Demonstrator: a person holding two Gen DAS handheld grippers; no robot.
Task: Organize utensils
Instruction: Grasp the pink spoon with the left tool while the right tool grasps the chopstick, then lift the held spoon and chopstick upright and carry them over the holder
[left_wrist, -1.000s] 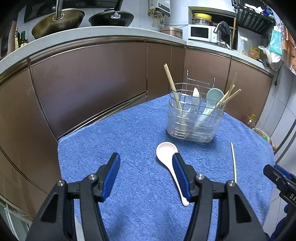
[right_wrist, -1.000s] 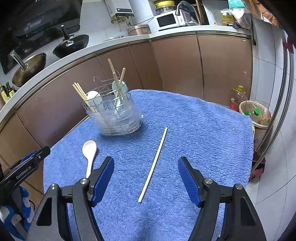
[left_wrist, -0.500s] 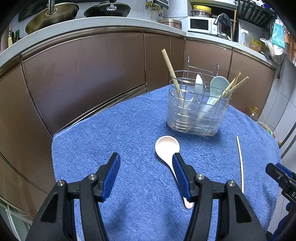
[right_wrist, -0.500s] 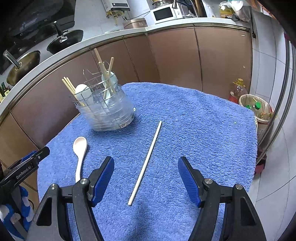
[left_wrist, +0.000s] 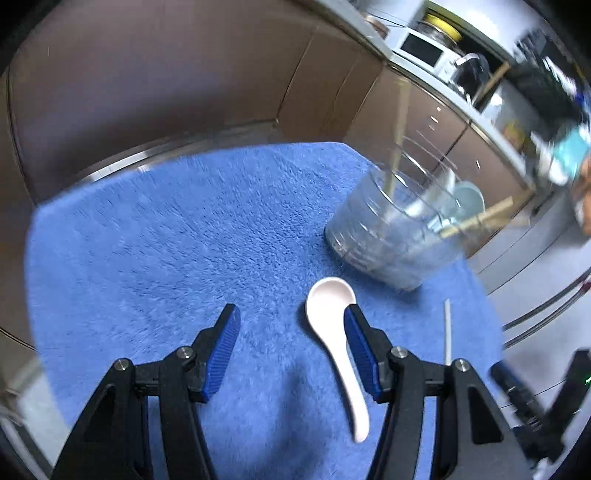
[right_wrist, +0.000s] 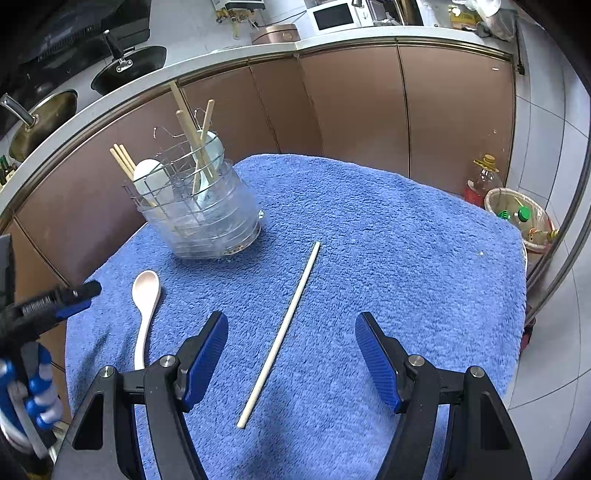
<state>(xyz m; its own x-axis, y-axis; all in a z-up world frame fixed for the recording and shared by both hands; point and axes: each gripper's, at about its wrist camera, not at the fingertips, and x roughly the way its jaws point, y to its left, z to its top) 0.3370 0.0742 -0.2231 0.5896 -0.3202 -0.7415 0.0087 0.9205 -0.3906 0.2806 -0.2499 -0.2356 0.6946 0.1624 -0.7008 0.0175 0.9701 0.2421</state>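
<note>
Kitchen, brown cabinet fronts (right_wrist: 354, 107) behind; a blue towel (right_wrist: 388, 258) covers the work surface under both my grippers. My left gripper (left_wrist: 291, 349) hangs low over the towel, jaws spread wide, gripping nothing; the white spoon (left_wrist: 338, 332) lies between the jaws, hard against the right-hand pad, bowl pointing away from me. My right gripper (right_wrist: 291, 356) is likewise wide open and empty, with a single pale chopstick (right_wrist: 282, 332) lying diagonally on the towel between its fingers. Ahead and left of it stands the clear utensil holder (right_wrist: 201, 218), holding chopsticks and spoons. Left view is motion-blurred.
</note>
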